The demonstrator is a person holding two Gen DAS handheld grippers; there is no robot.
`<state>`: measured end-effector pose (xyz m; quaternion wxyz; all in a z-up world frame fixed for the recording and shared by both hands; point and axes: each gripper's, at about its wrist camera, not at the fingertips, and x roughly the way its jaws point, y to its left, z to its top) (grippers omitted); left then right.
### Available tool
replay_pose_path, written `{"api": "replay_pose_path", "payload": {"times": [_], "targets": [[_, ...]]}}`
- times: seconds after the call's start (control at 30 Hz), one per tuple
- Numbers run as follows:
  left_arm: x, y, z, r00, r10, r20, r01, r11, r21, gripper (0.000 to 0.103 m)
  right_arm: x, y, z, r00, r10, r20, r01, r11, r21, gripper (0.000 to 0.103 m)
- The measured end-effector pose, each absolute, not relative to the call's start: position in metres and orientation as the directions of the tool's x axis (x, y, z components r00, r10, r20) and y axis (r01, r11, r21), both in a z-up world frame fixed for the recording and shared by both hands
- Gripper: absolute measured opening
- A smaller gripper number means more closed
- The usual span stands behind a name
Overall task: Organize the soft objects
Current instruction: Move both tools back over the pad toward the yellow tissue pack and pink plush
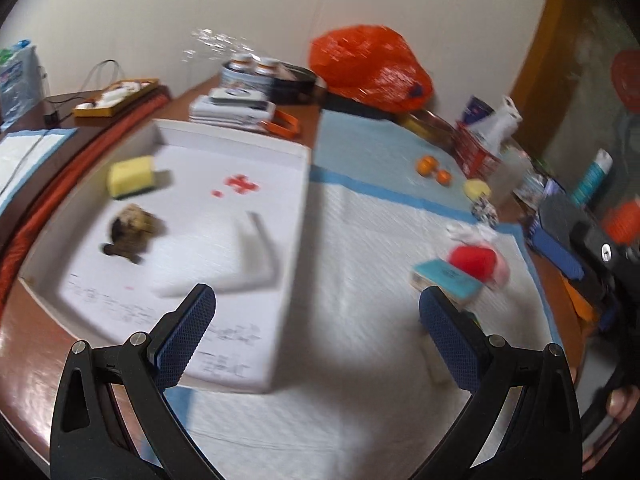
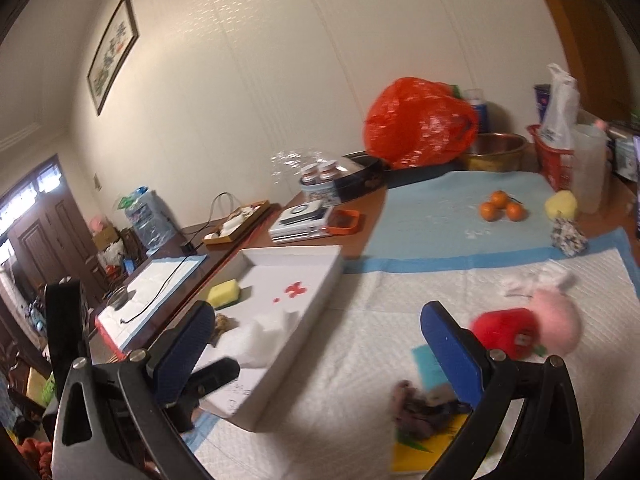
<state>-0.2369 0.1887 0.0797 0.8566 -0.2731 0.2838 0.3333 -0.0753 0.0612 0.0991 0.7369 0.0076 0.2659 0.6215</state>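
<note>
1. Plainly, the white box [image 1: 298, 152] near the desk's left edge is the collecting place: it already holds a yellow sponge [image 1: 131, 176] toward its far left corner, a brown plush [image 1: 134, 232] along its left side, and a white foam piece [image 1: 240, 264] in the middle.
2. The rest waits on the white pad [image 1: 360, 240] toward the right edge: a red plush [image 2: 506, 332] touching a pink one [image 2: 558, 322], a teal sponge [image 1: 448, 280] just beside them, and a dark fuzzy thing [image 2: 420, 408] at the near edge, too blurred to name.
3. The left gripper [image 1: 316, 320] hangs over the box's near right wall, fingers spread wide with nothing between them; I'd guess it is free for the next pick.
4. The right gripper [image 2: 316, 328] is spread and empty too, over the pad, its right finger close to the red plush, probably its next target.
5. Further back, three oranges [image 2: 500, 206], a yellow lump [image 2: 562, 204] and an orange bag [image 2: 416, 124] sit near the far edge, out of the way.
</note>
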Motion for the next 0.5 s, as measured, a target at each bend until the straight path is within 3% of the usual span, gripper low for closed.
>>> {"api": "replay_pose_path", "payload": {"times": [0.23,0.5], "targets": [[-0.183,0.143,0.056,0.6,0.308,-0.738,-0.687,0.671,-0.279,0.103,-0.008,0.013,0.082,0.242,0.878,-0.413,-0.844,0.4,0.358,0.103],[-0.141,0.108,0.038,0.575,0.253,-0.778,-0.672,0.688,-0.274,0.103,0.083,-0.034,0.052,0.399,0.758,-0.516,-0.702,0.615,0.36,0.103]]}}
